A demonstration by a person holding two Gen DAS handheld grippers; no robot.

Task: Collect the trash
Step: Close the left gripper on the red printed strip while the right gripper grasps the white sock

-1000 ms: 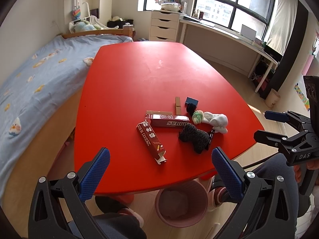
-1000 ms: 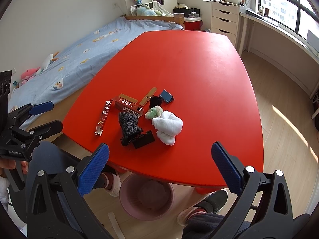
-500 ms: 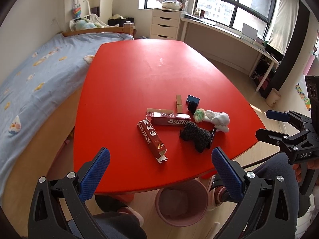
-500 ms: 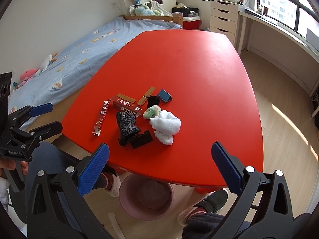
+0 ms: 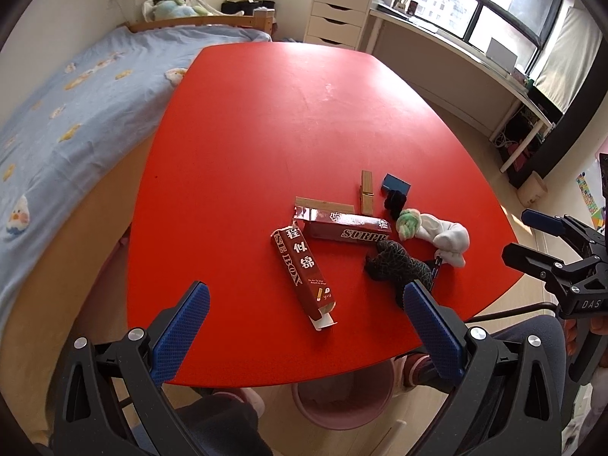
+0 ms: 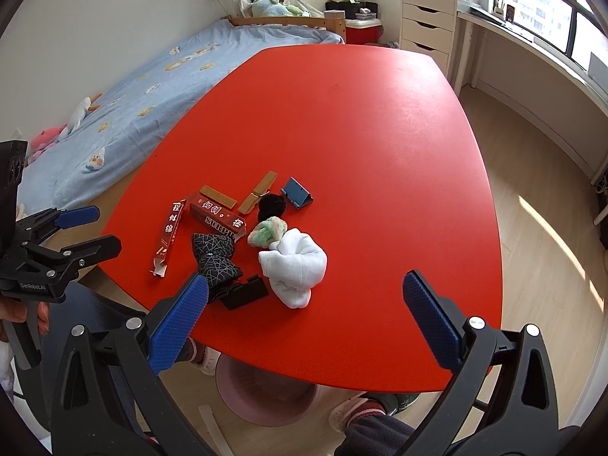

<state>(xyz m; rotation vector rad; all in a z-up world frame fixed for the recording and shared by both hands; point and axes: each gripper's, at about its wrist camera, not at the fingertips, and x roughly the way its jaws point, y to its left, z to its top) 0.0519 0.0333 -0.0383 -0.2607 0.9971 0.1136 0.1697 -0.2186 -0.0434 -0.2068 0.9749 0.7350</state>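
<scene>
A pile of items lies near the front of the red table [image 5: 266,114] [image 6: 361,114]. It holds two dark red cartons [image 5: 302,266] [image 5: 345,228], a black patterned sock [image 5: 395,266] [image 6: 214,258], a white sock [image 5: 444,237] [image 6: 296,262], a green-white ball [image 6: 268,230], two wooden pieces [image 6: 258,192], a blue holder [image 6: 296,192] and a black clip [image 6: 245,290]. My left gripper [image 5: 304,334] is open and empty above the table's front edge, short of the cartons. My right gripper [image 6: 304,323] is open and empty, just short of the white sock.
A pink bin [image 5: 342,399] [image 6: 266,391] stands on the floor under the table's front edge. A bed with a blue cover [image 5: 57,114] runs along the left. A white drawer unit [image 5: 336,19] and a desk under the windows are at the back right.
Both grippers have moved slightly forward and lower toward the pile; the items look a little closer. Nothing on the table has moved.
</scene>
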